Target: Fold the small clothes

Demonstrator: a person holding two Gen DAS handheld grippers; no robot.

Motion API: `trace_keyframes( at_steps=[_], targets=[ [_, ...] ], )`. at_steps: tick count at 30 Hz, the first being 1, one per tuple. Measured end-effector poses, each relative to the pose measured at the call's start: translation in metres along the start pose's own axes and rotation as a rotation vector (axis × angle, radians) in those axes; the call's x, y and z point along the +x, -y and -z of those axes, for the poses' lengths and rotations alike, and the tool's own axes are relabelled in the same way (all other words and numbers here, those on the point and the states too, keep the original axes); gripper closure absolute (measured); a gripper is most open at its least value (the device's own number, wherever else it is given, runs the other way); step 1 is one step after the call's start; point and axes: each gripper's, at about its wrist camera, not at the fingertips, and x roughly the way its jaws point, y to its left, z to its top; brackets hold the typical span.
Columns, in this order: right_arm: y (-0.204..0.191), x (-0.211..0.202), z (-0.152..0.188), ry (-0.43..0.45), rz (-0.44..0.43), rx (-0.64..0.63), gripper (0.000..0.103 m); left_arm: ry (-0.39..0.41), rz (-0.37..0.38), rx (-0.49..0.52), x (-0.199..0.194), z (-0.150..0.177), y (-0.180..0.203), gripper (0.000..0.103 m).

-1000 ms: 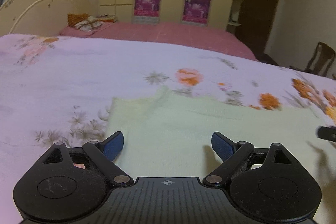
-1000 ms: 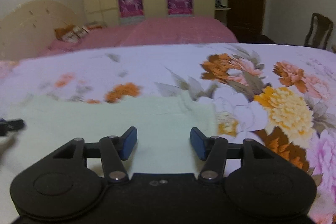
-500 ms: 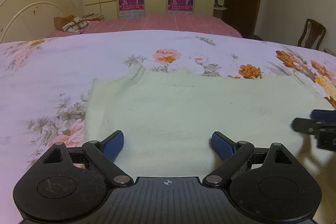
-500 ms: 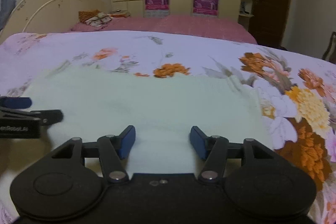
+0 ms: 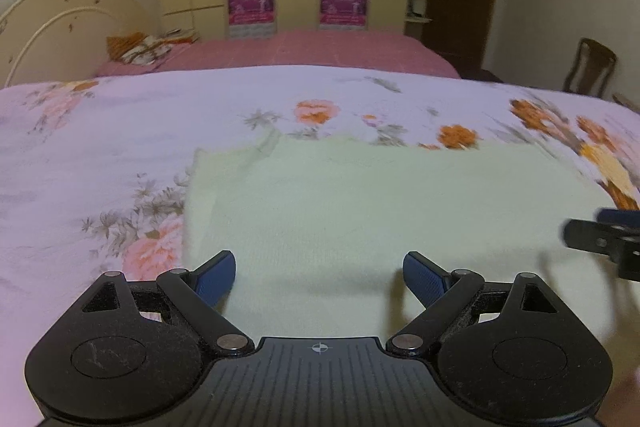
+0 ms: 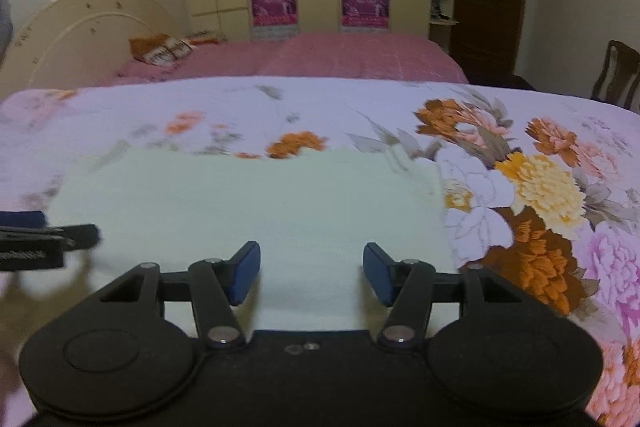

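Pale green garment (image 5: pixel 380 211) lies flat on the floral bedsheet (image 5: pixel 100 147), one layer turned over at its left edge. Left tongs (image 5: pixel 318 275) and right tongs (image 6: pixel 311 273) hover over its near edge, both released, gripping nothing. Risk: pads pinch sheet with cloth, dragging the fold askew.

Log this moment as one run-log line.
left gripper: jaws open, empty | right gripper: jaws open, empty | pale green cloth: flat on floral bedspread, ungrasped | phase: pre-grasp
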Motion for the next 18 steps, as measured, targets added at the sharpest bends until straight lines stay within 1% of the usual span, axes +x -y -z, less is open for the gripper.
trace_keyframes(
  at_steps=[2, 4, 8, 10, 12, 18],
  targets=[
    [-0.012, -0.002, 0.003, -0.003, -0.026, -0.017, 0.047, -0.015, 0.005, 0.01, -0.001, 0.009, 0.002, 0.013],
    [-0.026, -0.002, 0.01, -0.02, -0.048, -0.045, 0.047, -0.044, -0.008, 0.02, 0.002, 0.02, 0.003, 0.013],
    [-0.039, 0.004, 0.026, -0.06, -0.055, -0.082, 0.047, -0.027, -0.009, 0.024, 0.0, 0.032, -0.001, 0.013],
    [-0.036, 0.009, 0.035, -0.078, -0.031, -0.103, 0.046, -0.032, -0.011, 0.022, -0.002, 0.032, -0.003, 0.013],
    [-0.03, 0.004, 0.04, -0.065, -0.008, -0.122, 0.046, -0.035, -0.016, 0.021, -0.005, 0.035, -0.006, 0.013],
    [0.001, -0.013, 0.052, -0.068, 0.059, -0.07, 0.046, -0.035, -0.022, 0.018, -0.018, 0.048, -0.016, 0.013]
  ],
)
